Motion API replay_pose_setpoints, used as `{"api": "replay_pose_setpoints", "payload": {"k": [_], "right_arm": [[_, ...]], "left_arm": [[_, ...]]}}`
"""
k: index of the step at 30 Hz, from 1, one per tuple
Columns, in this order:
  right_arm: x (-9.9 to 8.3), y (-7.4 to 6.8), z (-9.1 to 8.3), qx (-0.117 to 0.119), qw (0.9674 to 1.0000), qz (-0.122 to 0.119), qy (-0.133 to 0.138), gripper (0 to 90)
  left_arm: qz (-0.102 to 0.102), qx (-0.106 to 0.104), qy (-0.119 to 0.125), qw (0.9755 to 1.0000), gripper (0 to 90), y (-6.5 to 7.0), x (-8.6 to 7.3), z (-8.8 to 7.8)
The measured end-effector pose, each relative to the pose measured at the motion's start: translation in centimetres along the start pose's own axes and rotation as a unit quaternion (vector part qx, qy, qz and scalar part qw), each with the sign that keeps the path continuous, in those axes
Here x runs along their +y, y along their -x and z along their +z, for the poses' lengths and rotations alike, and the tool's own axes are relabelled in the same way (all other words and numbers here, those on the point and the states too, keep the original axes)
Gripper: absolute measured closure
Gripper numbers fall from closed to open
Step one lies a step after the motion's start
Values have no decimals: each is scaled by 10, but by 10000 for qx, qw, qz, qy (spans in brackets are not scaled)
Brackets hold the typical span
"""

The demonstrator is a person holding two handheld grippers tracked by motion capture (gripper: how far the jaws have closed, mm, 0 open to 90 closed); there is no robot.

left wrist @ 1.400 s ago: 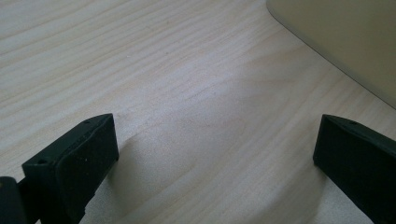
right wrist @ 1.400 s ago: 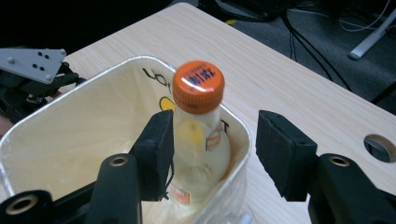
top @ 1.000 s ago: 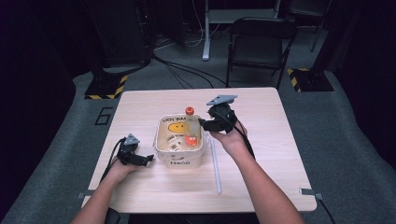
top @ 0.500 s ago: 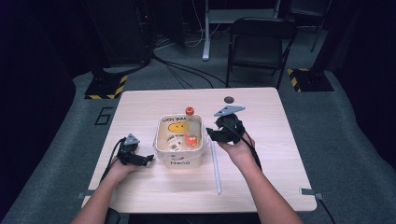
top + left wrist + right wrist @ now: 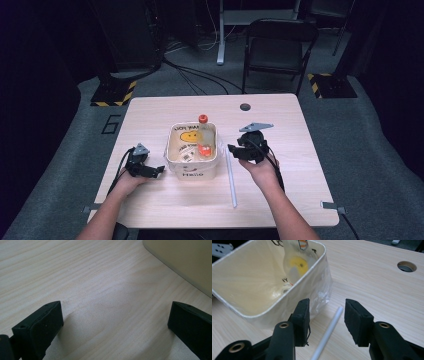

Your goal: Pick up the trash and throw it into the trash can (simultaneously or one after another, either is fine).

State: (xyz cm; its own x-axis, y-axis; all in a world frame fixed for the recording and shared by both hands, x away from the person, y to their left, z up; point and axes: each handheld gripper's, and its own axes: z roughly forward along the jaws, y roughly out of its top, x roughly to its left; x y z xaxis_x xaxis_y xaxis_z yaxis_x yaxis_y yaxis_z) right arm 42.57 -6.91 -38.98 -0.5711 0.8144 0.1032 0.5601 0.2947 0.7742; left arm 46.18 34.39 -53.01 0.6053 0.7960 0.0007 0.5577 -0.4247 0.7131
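Lowered from beside the cream square plastic tub (image 5: pixel 262 287), right gripper (image 5: pixel 326 317) jaws just closing, straddling untouched thin white plastic rod (image 5: pixel 327 332) lying on pale wooden table (image 5: pixel 374 290); left gripper (image 5: pixel 115 322) spread.

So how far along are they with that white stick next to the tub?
Done: bottles already sit in the cream tub. In hand: the right gripper has come down over the white stick lying on the table beside the tub; its jaws have just been closing, the stick between them but not yet pinched. The left gripper rests open on the table. Left: grip the stick and lift it, presumably into the tub.
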Motion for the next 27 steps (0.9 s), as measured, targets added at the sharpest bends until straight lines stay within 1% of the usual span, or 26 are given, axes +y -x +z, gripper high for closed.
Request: {"api": "replay_pose_setpoints", "payload": {"k": [4, 12, 21, 23, 26, 27], "right_arm": [[-10, -1, 2, -107, 9998, -142, -77, 561], [-28, -5, 8, -149, 9997, -134, -110, 568], [-47, -10, 17, -140, 9997, -20, -183, 576], [-52, -13, 19, -205, 9996, -63, -193, 590], [-59, -16, 23, -195, 9995, -94, -218, 593], [-61, -17, 24, -201, 9995, -60, -243, 598]], "left_arm": [[-1, 0, 1, 10000, 0, 0, 0, 0], [-2, 0, 1, 10000, 0, 0, 0, 0], [-2, 1, 2, 10000, 0, 0, 0, 0], [-1, 2, 1, 10000, 0, 0, 0, 0], [-5, 4, 2, 10000, 0, 0, 0, 0], [-8, 4, 3, 10000, 0, 0, 0, 0]]}}
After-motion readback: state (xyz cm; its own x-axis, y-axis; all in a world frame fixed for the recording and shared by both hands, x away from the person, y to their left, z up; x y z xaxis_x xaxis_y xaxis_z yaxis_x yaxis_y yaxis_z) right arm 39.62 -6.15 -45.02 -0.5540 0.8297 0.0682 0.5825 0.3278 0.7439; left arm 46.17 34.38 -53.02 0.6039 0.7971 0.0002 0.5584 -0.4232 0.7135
